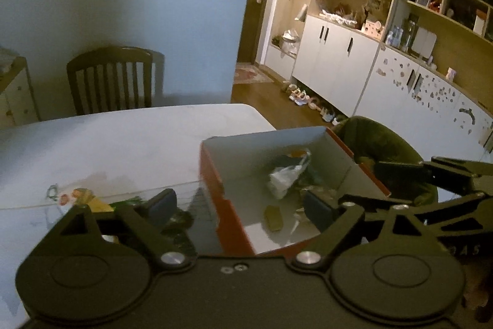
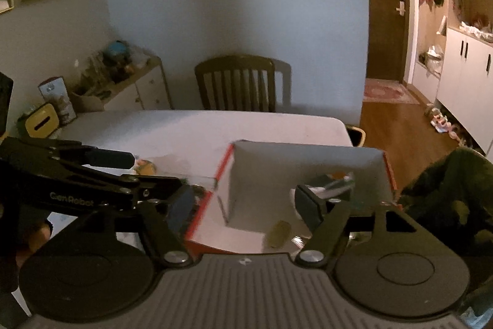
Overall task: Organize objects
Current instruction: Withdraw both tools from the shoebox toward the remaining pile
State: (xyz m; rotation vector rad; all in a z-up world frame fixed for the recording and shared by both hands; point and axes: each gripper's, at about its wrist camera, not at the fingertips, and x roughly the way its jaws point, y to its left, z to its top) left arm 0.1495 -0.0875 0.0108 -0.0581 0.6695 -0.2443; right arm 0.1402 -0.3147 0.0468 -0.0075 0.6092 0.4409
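A cardboard box point(image 1: 215, 184) with red outer sides and a white inside point(image 2: 308, 156) stands on the white table point(image 1: 123, 137) near its right edge. In the box lie a crumpled white plastic bag point(image 1: 288, 174), a small olive-yellow packet point(image 1: 273, 218) point(image 2: 279, 233) and other small items, blurred. My left gripper point(image 1: 240, 207) hangs open over the box's left wall, with nothing between its pads. My right gripper point(image 2: 245, 205) is open above the box's near left part, also holding nothing. Each gripper shows in the other's view, the left gripper point(image 2: 157, 171) at the left and the right gripper point(image 1: 360, 184) at the right.
Small colourful items point(image 1: 80, 196) point(image 2: 144, 167) lie on the table left of the box. A wooden chair point(image 1: 111, 79) point(image 2: 237, 82) stands at the far side. A dark green seat point(image 1: 385, 144) sits right of the box. A yellow tissue box point(image 2: 41, 121) is at far left.
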